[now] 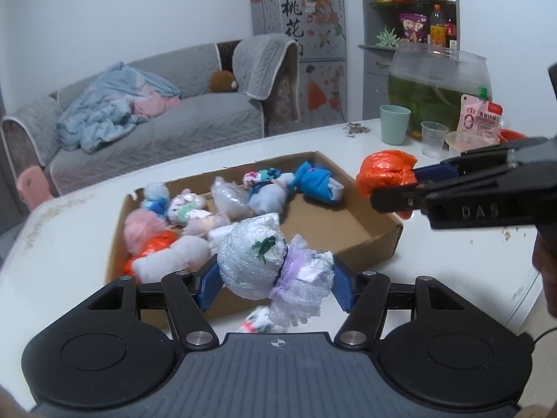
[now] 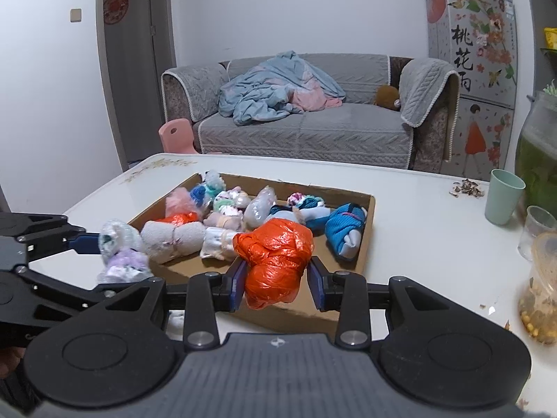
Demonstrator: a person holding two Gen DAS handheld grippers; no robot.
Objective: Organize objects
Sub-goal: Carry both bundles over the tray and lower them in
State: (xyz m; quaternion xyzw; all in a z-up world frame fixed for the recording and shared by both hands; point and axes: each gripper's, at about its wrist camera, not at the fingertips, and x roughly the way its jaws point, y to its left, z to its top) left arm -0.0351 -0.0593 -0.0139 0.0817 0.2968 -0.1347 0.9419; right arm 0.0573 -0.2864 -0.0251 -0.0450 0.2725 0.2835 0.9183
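Cardboard tray (image 2: 365, 230) at table (image 2: 417, 209) centre, bundles inside; cup (image 2: 504, 196) at 2 o'clock from tray; sofa (image 2: 306, 129) behind at 12; fridge (image 2: 473, 69) at 1.

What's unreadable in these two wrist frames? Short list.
- Small bundle on the table: left wrist view, mostly hidden under the bubble-wrap bundle and the left tool's body.
- Orange bag bundle underside: right wrist view, hidden by the right tool.
- Cardboard box near wall: right wrist view, covered by the held bundle.
- Fish bowl: right wrist view, cut off by the right edge.
- Pouch lettering: left wrist view, too small.
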